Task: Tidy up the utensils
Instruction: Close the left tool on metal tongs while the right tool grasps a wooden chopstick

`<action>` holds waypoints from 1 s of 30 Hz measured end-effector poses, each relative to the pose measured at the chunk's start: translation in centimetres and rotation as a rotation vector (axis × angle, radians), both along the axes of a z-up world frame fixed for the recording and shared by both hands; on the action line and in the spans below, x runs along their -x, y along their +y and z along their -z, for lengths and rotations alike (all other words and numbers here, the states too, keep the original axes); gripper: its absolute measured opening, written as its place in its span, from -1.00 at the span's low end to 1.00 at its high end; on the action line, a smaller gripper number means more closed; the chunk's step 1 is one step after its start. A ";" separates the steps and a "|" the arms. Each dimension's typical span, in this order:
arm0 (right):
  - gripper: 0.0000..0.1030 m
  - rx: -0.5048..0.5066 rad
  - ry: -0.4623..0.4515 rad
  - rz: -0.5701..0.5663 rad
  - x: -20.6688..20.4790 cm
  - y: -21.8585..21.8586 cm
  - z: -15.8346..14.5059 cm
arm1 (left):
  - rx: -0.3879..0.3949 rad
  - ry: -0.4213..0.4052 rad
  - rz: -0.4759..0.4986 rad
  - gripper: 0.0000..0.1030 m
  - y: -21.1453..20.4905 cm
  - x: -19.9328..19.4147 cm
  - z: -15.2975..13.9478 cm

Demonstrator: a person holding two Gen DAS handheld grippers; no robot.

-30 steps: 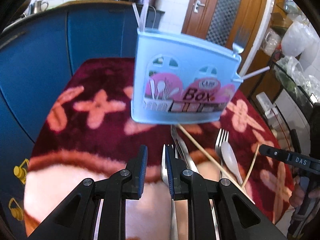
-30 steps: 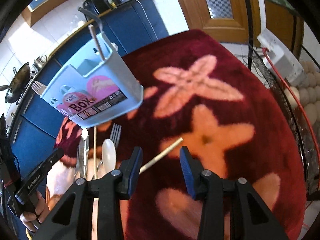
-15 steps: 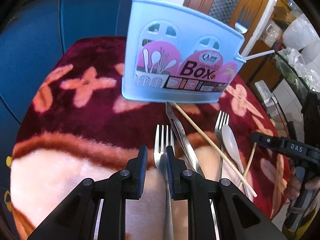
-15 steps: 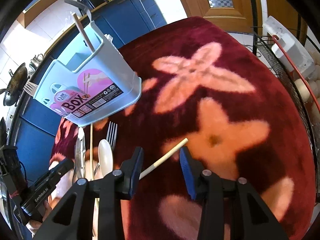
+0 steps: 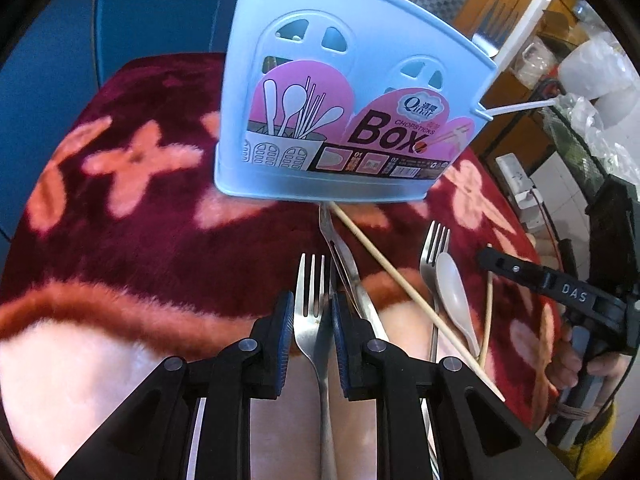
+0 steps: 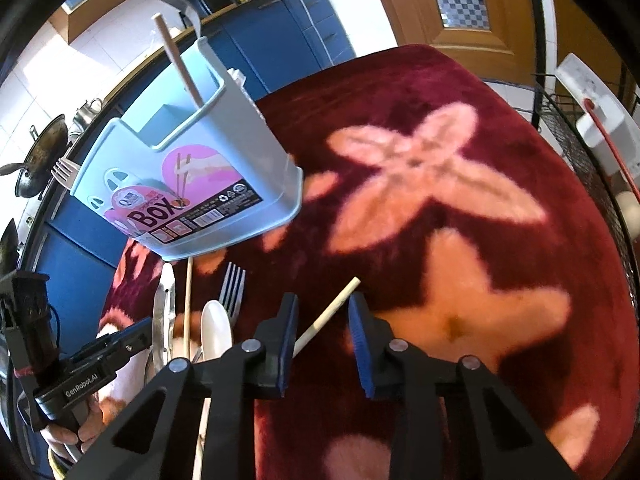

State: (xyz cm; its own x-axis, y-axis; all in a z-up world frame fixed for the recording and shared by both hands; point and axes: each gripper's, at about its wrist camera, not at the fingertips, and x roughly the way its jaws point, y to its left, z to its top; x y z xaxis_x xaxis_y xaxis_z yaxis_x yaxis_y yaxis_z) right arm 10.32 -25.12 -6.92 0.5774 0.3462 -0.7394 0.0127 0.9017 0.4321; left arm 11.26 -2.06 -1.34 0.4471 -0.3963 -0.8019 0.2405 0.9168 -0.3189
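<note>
Steel fork (image 5: 311,312) sits between the pads of my left hand-held gripper (image 5: 311,322), tines pointing forward toward the blue utensil box (image 5: 344,92) and handle running back under the jaws; the pads stand close against the edges of its neck, and I judge they grip it, though I cannot see any squeeze as such. It should be stiff, smooth and fairly slippery, heavier than its neighbours, so a hold on the narrow neck just behind the tines seems right, since the flat handle could swivel between the pads. My right hand-held gripper (image 6: 322,322) is closing its jaws around a wooden chopstick (image 6: 330,312), which lies slantwise on the red flowered cloth (image 6: 440,240) of the tabletop with its far tip poking out ahead of the pads; it runs close to the left pad, the right pad stands clear of it, so nothing is held there yet. That stick should be light, rigid and thin, likely to roll or pivot unless I take it well back from the tip. The box stands upright beyond both tools, with another chopstick (image 6: 178,60) already leaning in its end compartment. Near its foot lie a second fork (image 5: 434,252), a white spoon (image 5: 454,296), a long chopstick (image 5: 400,284) and a steel piece (image 5: 344,264) I cannot name, all near the left hand-held gripper but apart from it.
</note>
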 end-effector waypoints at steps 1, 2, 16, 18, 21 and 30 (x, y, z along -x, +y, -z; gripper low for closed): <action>-0.44 -0.001 -0.004 -0.006 -0.2 0.1 0.0 | 0.008 0.004 0.003 -0.62 0.0 -0.2 0.0; -0.45 -0.001 -0.007 -0.010 -0.2 0.3 0.0 | 0.016 0.007 0.007 -0.62 0.0 -0.3 0.1; -0.49 0.059 -0.021 -0.133 -0.8 2.7 -0.4 | -0.037 -0.039 0.013 -0.74 -0.9 0.9 -0.2; -0.50 0.060 -0.008 -0.135 -0.7 2.6 -0.4 | -0.045 -0.028 0.015 -0.70 -0.9 0.7 -0.1; -0.50 0.045 0.018 -0.128 -0.7 2.4 -0.3 | -0.054 -0.015 0.023 -0.65 -1.2 0.1 0.0; -0.55 -0.024 0.068 -0.102 -1.7 1.3 0.4 | 0.034 0.040 0.018 -0.61 -0.5 -1.6 0.6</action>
State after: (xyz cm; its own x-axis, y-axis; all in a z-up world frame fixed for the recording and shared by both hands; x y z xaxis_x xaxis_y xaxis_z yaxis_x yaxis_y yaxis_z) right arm 11.99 -23.79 -7.29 0.4871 0.4186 -0.7664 -0.0485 0.8892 0.4548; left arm 12.86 -2.53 -1.90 0.4075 -0.4313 -0.8050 0.2433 0.9009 -0.3595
